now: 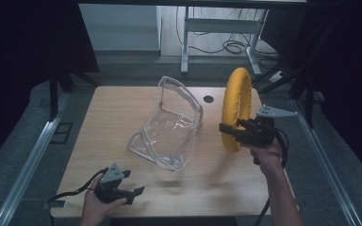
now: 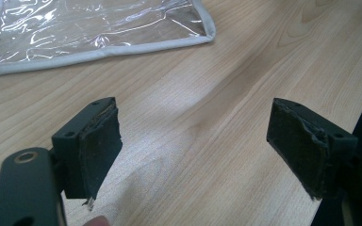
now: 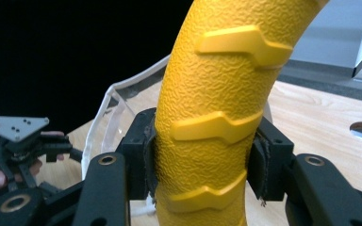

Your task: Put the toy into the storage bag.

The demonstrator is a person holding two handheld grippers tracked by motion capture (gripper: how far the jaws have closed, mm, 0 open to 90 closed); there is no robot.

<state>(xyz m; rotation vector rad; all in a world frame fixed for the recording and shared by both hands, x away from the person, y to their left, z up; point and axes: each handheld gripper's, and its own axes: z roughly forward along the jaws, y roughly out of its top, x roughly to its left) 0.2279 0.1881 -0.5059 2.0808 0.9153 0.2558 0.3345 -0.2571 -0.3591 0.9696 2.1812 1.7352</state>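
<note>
A yellow textured ring [image 1: 235, 106] stands upright above the right side of the wooden table [image 1: 122, 108]; my right gripper [image 1: 231, 130] is shut on its lower part. In the right gripper view the two black pads press both sides of the yellow ring [image 3: 212, 122]. A clear plastic bag [image 1: 169, 127] with a pale trim stands curled open at the table's middle. My left gripper [image 1: 134, 182] rests near the front left edge, open, with nothing between its pads [image 2: 96, 146]. The bag's corner [image 2: 99, 28] lies ahead of it.
A round cable hole [image 1: 209, 99] sits in the table behind the bag. Metal rails [image 1: 33, 155] run along both sides of the table. A desk frame and cables [image 1: 231, 44] stand on the floor beyond the far edge.
</note>
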